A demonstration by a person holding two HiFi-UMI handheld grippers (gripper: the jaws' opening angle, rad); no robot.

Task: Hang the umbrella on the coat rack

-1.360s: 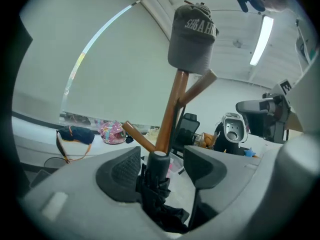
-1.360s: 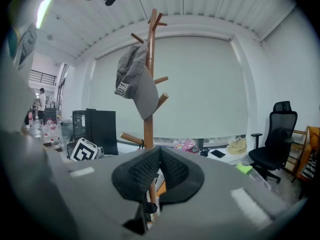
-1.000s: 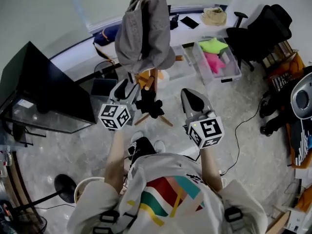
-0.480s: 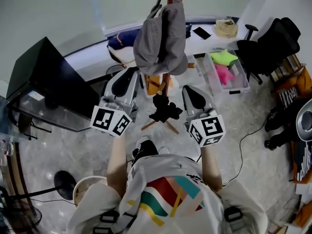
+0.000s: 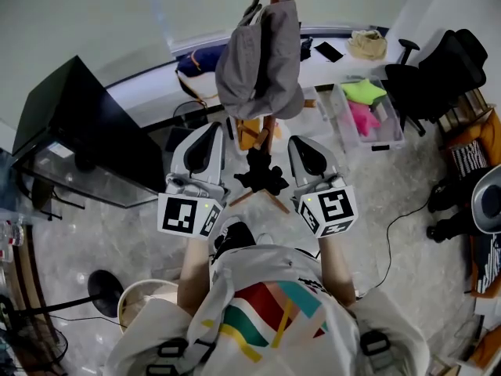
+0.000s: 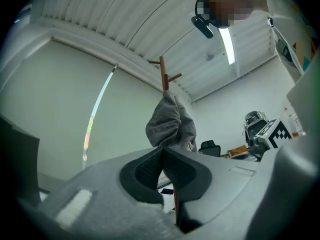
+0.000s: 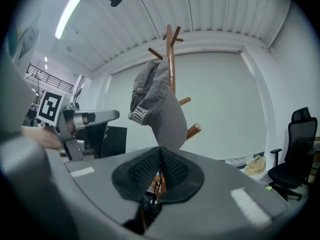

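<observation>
The umbrella (image 5: 262, 177), small, black and folded, hangs in the air between the two grippers, over the floor just before the foot of the rack (image 5: 270, 125). The right gripper (image 5: 301, 149) is clenched on a thin dark cord (image 7: 159, 180), which seems to be the umbrella's loop; the umbrella shows dark under its jaws. The left gripper (image 5: 210, 131) is clenched too, with nothing between its pads. A grey cap (image 5: 258, 61) already covers one upper peg.

I judge that the step in hand is the carrying of the umbrella to the rack. The next move asks to raise the right gripper to a free peg (image 7: 194, 130), pass the loop over its end, and only then release.
</observation>
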